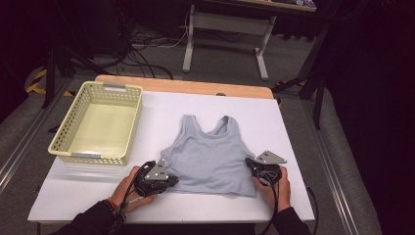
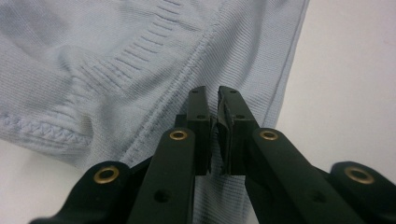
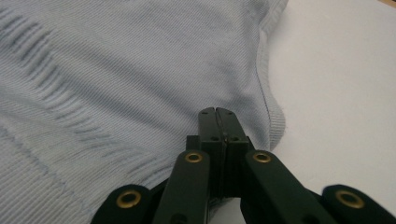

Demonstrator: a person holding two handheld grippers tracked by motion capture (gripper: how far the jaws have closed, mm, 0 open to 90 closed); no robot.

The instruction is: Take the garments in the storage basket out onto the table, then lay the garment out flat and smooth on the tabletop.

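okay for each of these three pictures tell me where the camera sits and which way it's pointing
High view: above the person's side, looking forward and down on the table, basket, grey top; forearms, hands, left claw, right claw show.
Left gripper view: rides the left claw, looking along its nearly shut jaws over the top's hem.
Right gripper view: rides the right claw, jaws shut, over the top's edge.
Shared: grey top, white table.

Pale grey-blue ribbed tank top (image 1: 209, 157) lies flat on my white table, straps pointing far, hem near. Fabric slightly rippled near the left side seam and the right armhole edge; otherwise spread out
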